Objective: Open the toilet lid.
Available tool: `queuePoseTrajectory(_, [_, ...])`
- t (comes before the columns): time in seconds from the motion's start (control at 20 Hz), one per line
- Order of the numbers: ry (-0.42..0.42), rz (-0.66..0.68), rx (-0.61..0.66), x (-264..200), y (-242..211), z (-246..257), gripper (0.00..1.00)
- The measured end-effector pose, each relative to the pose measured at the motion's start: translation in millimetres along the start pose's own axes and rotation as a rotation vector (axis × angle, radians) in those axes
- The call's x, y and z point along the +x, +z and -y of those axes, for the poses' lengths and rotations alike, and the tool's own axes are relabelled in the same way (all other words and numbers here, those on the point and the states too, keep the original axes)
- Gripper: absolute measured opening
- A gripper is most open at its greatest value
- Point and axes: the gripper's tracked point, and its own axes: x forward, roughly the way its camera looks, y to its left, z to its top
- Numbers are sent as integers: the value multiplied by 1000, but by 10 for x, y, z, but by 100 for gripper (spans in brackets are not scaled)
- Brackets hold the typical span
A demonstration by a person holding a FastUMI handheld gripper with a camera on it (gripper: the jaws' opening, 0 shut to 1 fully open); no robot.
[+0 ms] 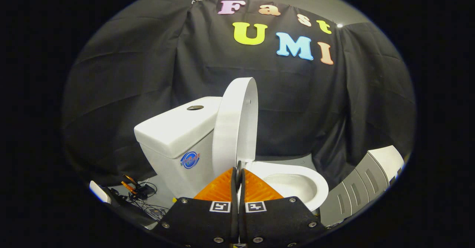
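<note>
So, lid (234,123) is up: it stands near vertical, seen almost edge-on, leaning back against the tank (178,136). I see it just beyond my fingertips, rising straight above them.

Seat (319,188) is down on the bowl, white ring around the opening. Bowl (291,186) is open to view and looks bare white inside; I can't tell whether there's water in it.

Tank sits behind the lid on its left side. Round flush button (195,107) on top of the tank cover, round blue sticker (190,159) on its side wall.

My gripper (238,172) has its fingers (222,186) pressed together, only a thin dark seam between them, nothing clamped. Tips sit right at the lid's hinge end, where lid meets seat; I can't tell if they touch it.

On the floor left of the tank: a tangle of cables (143,198) with a small dark box and some orange bits. A white-ended object (99,191) lies just beside them, too dark to identify.

Right of the bowl, a grey slotted cabinet (358,190) with a white top, standing near the seat's rim.

Black cloth (130,92) hangs behind everything.
</note>
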Motion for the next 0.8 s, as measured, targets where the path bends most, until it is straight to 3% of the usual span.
queuePoseTrajectory(0.35, [47,15,-72,72,44,-262,0])
queuePoseTrajectory(0.8, [89,42,-23,82,49,-335,1])
